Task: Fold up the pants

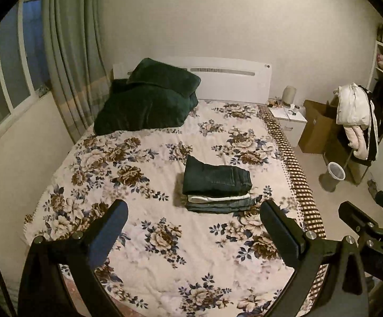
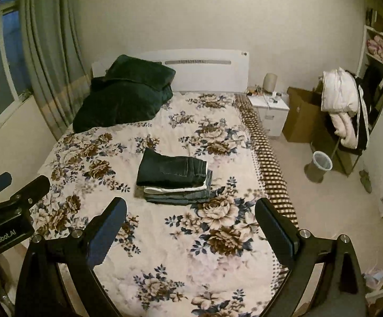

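A stack of folded pants (image 1: 216, 185) (image 2: 174, 178) lies on the floral bedspread (image 1: 149, 237) (image 2: 165, 251), right of the bed's middle, with a dark blue pair on top and lighter pairs beneath. My left gripper (image 1: 194, 208) hovers open above the near half of the bed, well short of the stack, with nothing between its fingers. My right gripper (image 2: 190, 206) is likewise open and empty, held back from the stack. In the left wrist view the right gripper's black body (image 1: 363, 224) shows at the right edge. The left gripper's body (image 2: 9, 208) shows at the left in the right wrist view.
A dark green blanket (image 1: 146, 105) (image 2: 122, 95) is heaped by the white headboard (image 1: 228, 79). Curtains and a window line the left wall. Right of the bed stand a white nightstand (image 1: 289, 121), a cardboard box (image 1: 315, 129), a waste bin (image 1: 334, 175) and hanging clothes (image 1: 355, 116).
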Action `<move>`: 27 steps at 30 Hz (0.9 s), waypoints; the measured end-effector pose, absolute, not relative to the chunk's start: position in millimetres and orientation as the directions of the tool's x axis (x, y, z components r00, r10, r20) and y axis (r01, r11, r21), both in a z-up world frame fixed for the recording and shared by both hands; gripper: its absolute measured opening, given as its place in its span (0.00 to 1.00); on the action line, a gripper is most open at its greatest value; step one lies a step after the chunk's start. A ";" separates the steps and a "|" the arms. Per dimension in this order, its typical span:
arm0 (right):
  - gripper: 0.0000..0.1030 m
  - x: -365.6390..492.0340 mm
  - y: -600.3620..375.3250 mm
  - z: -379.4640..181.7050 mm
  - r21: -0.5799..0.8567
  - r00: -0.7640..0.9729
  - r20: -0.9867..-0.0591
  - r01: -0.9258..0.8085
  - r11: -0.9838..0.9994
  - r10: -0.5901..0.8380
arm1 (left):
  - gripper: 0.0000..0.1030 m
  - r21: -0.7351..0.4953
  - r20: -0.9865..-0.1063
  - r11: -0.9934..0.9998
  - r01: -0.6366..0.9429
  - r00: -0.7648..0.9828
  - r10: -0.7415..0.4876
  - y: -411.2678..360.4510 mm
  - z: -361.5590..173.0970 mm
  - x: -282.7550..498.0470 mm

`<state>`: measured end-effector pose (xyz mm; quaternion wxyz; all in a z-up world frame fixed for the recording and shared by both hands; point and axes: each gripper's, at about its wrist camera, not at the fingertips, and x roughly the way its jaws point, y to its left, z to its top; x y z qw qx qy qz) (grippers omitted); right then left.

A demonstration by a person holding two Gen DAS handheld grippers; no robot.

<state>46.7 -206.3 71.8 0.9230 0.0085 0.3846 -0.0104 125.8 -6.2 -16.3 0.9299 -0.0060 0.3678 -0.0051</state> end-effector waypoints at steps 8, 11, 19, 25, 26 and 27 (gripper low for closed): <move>0.97 11.7 -207.3 102.9 0.003 0.728 -0.685 0.027 1.000 -0.017 | 1.00 -0.010 -0.656 1.000 0.011 0.754 -0.014 -6.5 2.3 99.4; 0.97 8.5 -207.4 104.7 0.007 0.728 -0.685 0.028 1.000 -0.015 | 1.00 -0.011 -0.649 1.000 0.010 0.761 -0.014 -7.1 3.5 93.9; 0.97 4.6 -218.6 101.2 0.016 0.723 -0.690 0.041 0.999 -0.019 | 1.00 -0.029 -0.652 1.000 0.009 0.758 -0.026 -8.8 -3.2 100.2; 0.99 43.2 -228.6 78.0 0.015 0.714 -0.698 0.072 0.997 -0.041 | 1.00 -0.021 -0.656 1.000 0.005 0.755 -0.018 -12.0 -19.8 123.2; 0.99 54.1 -229.9 72.9 0.012 0.711 -0.701 0.076 0.997 -0.046 | 1.00 -0.016 -0.660 1.000 -0.004 0.751 -0.008 -12.5 -24.0 129.5; 0.99 67.9 -230.9 65.8 0.007 0.710 -0.702 0.077 0.997 -0.050 | 1.00 -0.020 -0.664 1.000 -0.002 0.747 -0.012 -14.2 -28.5 136.0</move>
